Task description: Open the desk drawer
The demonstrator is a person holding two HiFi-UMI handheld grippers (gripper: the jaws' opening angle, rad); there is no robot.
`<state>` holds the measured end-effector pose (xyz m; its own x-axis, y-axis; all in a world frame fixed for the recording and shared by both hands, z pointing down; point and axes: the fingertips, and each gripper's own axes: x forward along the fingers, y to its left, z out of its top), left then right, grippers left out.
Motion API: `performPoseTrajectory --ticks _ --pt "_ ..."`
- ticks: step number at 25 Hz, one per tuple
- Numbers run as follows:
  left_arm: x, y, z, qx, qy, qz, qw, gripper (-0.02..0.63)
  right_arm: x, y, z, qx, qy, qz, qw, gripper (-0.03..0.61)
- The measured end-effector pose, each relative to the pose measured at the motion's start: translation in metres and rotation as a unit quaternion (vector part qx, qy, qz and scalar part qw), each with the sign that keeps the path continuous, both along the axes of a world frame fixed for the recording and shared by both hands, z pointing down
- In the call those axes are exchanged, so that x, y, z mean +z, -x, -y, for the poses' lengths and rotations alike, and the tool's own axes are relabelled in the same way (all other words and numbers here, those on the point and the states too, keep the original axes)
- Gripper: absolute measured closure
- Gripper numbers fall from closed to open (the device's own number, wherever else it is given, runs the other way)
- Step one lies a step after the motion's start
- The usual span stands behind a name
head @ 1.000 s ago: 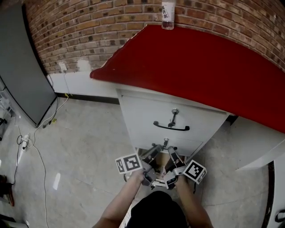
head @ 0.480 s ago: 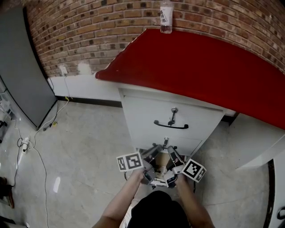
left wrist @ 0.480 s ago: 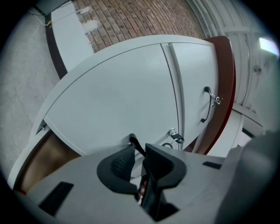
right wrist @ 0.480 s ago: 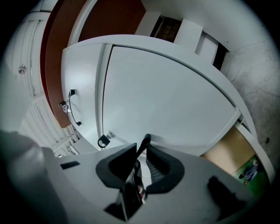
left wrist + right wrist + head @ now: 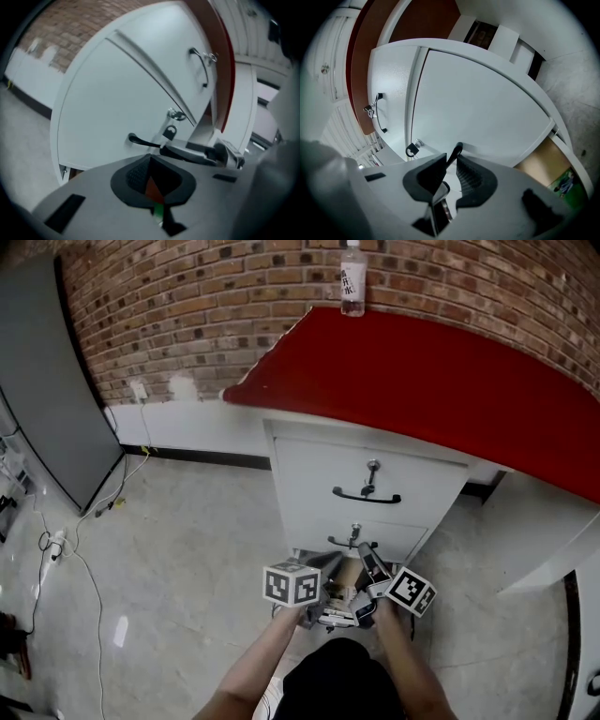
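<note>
Since a second ago my left gripper (image 5: 323,566) has rolled over, and its jaws have just closed on nothing. My right gripper (image 5: 367,565) pinches the black handle (image 5: 351,543), a bar lying level across the lower drawer (image 5: 398,529), whose white front faces me beneath the red desk top (image 5: 450,362). Pale floor (image 5: 187,540) lies below, and a brick wall (image 5: 187,306) stands behind.

The print on the bottle (image 5: 352,282) is too small to read. The desk (image 5: 469,362) is cut off at the right edge.
</note>
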<state>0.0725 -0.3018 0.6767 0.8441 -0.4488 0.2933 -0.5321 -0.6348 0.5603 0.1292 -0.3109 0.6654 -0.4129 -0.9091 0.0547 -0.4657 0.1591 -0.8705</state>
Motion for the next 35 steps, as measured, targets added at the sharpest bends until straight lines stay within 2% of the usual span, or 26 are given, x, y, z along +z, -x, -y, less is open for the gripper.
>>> performPoseTrajectory --ticks 1,4,5,7,9,12,19,24,31,35 --pt "0.002 0.000 -0.005 0.006 -0.004 0.007 0.9999 0.611 0.000 0.000 0.000 0.002 0.001 0.006 1.000 0.508" --pt "0.005 0.012 -0.007 -0.027 0.049 -0.058 0.9968 0.611 0.002 0.000 -0.003 0.005 0.000 0.019 1.000 0.518" --pt "0.007 0.017 -0.006 -0.038 0.057 -0.066 0.9954 0.611 0.002 0.001 -0.004 0.004 -0.002 0.014 1.000 0.528" --pt "0.010 0.025 -0.007 -0.048 0.051 -0.052 0.9962 0.609 0.002 0.003 -0.006 0.001 -0.007 0.000 1.000 0.534" --pt "0.011 0.029 -0.010 -0.050 0.039 -0.038 0.9972 0.609 0.002 0.003 -0.008 0.001 -0.007 0.007 1.000 0.537" --pt "0.008 0.029 -0.013 -0.050 0.035 -0.046 0.9971 0.609 0.002 0.003 -0.008 0.005 -0.008 0.033 0.999 0.543" --pt "0.009 0.031 -0.022 -0.042 0.030 -0.040 0.9979 0.609 -0.002 0.005 -0.015 -0.003 -0.035 0.020 0.999 0.546" --pt "0.007 0.041 -0.023 -0.047 0.026 -0.042 0.9977 0.609 -0.002 0.007 -0.017 -0.002 -0.036 0.015 0.999 0.546" --pt "-0.009 0.044 -0.027 -0.040 0.008 -0.058 0.9975 0.609 -0.010 0.012 -0.031 -0.010 -0.063 0.020 0.998 0.549" --pt "-0.017 0.044 -0.035 -0.032 0.000 -0.058 0.9978 0.609 -0.016 0.017 -0.040 -0.024 -0.076 0.003 0.997 0.549"
